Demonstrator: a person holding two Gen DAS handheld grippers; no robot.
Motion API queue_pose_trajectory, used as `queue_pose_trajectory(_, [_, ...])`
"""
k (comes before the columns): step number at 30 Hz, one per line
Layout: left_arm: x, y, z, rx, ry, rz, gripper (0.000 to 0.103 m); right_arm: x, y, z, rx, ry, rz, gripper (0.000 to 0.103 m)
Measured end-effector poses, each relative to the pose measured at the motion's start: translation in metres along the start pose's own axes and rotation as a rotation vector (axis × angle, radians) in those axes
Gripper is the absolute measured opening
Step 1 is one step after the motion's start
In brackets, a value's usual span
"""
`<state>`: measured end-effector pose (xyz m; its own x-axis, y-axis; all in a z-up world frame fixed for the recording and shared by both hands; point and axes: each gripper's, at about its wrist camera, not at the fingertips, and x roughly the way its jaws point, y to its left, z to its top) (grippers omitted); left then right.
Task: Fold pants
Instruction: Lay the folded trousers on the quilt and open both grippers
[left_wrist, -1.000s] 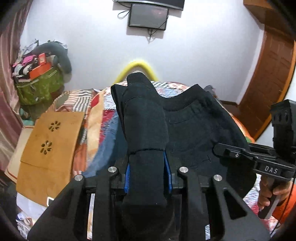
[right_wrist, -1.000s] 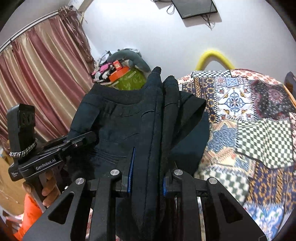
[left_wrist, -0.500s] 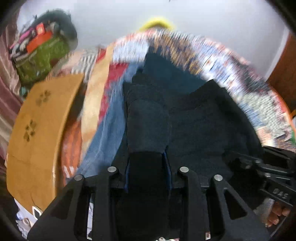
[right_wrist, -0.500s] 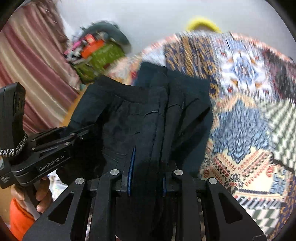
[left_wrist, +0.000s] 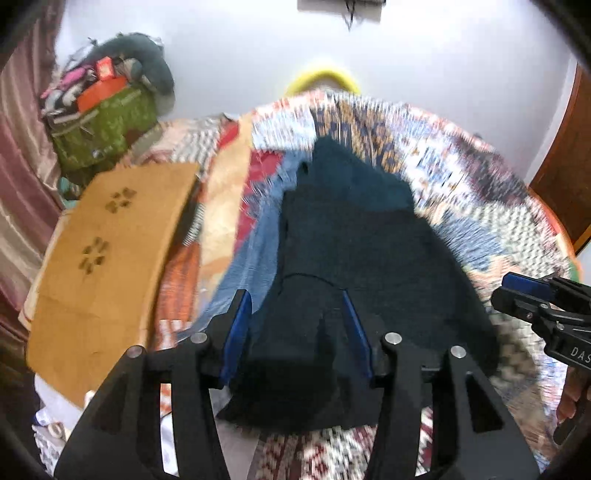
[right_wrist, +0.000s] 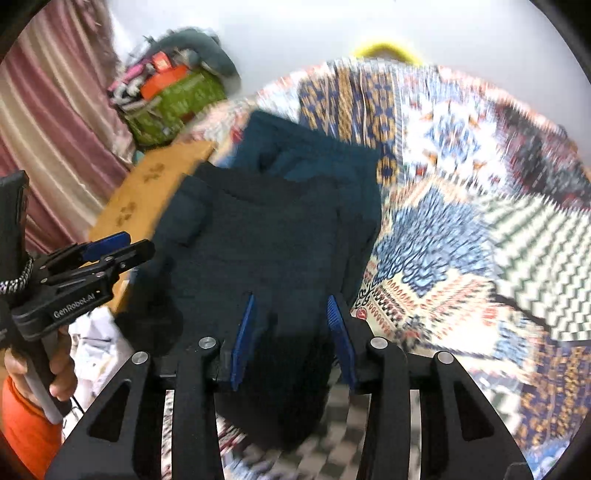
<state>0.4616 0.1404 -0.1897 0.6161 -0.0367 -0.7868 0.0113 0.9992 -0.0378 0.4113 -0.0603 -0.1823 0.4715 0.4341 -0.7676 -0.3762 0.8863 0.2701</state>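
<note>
dark pants (left_wrist: 354, 258) lie folded on a patterned bedspread (left_wrist: 491, 206), spread out directly ahead of both tongs. the near edge of the pants sits between the blue pads of the left tongs (left_wrist: 295, 325), which are spread wide and grip nothing. the right tongs (right_wrist: 291, 328) are also wide apart, with the pants' near edge lying between their pads, not pinched. a brown board (left_wrist: 99, 258) lies left of the pants.
</note>
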Motion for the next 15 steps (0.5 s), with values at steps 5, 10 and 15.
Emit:
queue_pose_trajectory(5, [-0.108, 0.003, -0.010, -0.016, -0.132, -0.004, 0.050, -0.101, 0.036, -0.014, -0.085, -0.196, 0.010, 0.038])
queue_pose_trajectory(10, [-0.222, -0.008, -0.039, -0.004, -0.303, 0.011, 0.050, -0.197, 0.065, -0.041, -0.133, -0.366, 0.042, 0.038])
queue_pose_trajectory(15, [-0.321, -0.030, -0.085, 0.012, -0.452, 0.016, 0.050, -0.271, 0.096, -0.076, -0.179, -0.509, 0.071, 0.038])
